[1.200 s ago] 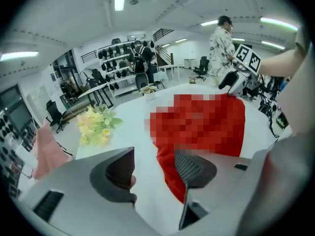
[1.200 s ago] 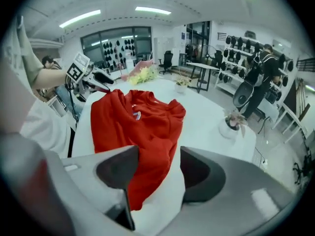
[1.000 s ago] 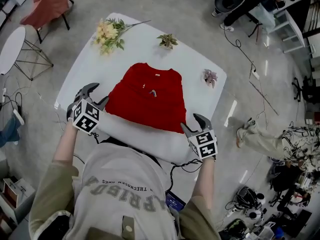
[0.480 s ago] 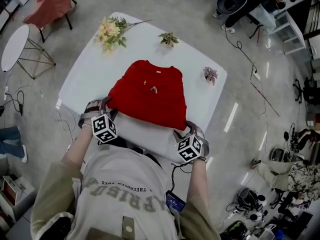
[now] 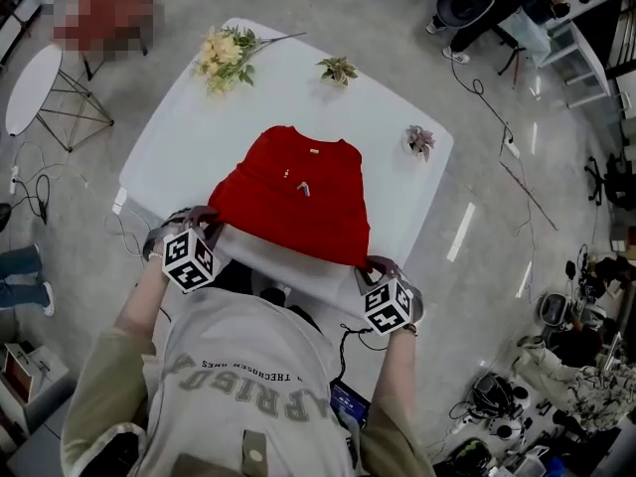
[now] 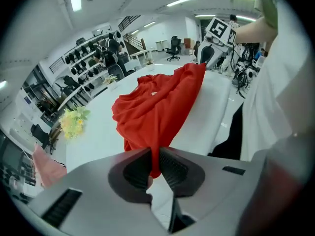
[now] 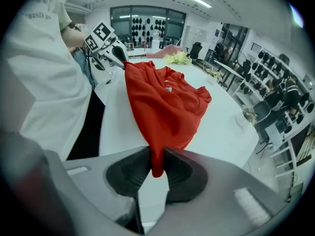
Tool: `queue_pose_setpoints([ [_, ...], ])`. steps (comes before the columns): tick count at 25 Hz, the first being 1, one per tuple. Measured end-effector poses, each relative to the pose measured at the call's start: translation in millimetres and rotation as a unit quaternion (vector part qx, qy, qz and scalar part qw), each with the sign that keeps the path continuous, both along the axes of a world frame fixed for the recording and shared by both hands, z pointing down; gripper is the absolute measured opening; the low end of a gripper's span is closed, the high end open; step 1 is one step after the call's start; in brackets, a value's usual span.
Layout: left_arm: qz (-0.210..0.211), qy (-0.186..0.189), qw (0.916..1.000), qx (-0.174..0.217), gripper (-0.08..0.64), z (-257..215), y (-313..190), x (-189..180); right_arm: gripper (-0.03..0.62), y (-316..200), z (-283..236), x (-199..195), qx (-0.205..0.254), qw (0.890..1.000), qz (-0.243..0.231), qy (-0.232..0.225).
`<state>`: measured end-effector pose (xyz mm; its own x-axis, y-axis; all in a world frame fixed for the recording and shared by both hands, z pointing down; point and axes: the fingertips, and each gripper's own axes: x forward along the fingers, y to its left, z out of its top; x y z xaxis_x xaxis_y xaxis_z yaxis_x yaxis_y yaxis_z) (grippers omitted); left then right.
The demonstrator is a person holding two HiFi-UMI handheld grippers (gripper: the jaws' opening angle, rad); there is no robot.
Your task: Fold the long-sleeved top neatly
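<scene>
A red long-sleeved top (image 5: 293,197) lies partly folded on the white table (image 5: 179,127), collar at the far side. My left gripper (image 5: 206,219) is at the top's near left corner and its jaws have just been closing; in the left gripper view (image 6: 155,163) red cloth (image 6: 157,107) is pinched between the pads. My right gripper (image 5: 376,264) holds the near right corner the same way, its jaws also just closed on the fabric (image 7: 157,107) as the right gripper view (image 7: 157,166) shows. The hem between both grippers is lifted and stretched taut.
Yellow flowers (image 5: 224,58) lie at the table's far left. A small plant (image 5: 338,69) sits at the far edge and another (image 5: 418,140) at the right edge. A round side table (image 5: 30,87) stands left; cables and chairs surround the table.
Both grippers moved inward from beside the table to the top's near corners and closed on the hem. The near edge of the top is now raised off the table.
</scene>
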<state>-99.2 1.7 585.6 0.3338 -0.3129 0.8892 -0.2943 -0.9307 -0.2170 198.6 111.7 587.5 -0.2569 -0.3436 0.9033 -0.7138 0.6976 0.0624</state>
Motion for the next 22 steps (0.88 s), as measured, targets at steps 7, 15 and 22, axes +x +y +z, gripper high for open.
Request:
queue_pose_setpoints([
  [7, 0.009, 0.025, 0.997, -0.073, 0.049, -32, 67, -15, 0.074, 56, -28, -11, -0.079, 0.994, -0.011, -0.077],
  [15, -0.02, 0.083, 0.9961, 0.022, 0.049, -84, -43, 15, 0.074, -59, -87, 33, 0.024, 0.992, 0.045, -0.112],
  [22, -0.082, 0.042, 0.9958, 0.0, 0.052, -35, -141, 42, 0.075, -144, -33, 57, -0.06, 0.985, 0.12, -0.105],
])
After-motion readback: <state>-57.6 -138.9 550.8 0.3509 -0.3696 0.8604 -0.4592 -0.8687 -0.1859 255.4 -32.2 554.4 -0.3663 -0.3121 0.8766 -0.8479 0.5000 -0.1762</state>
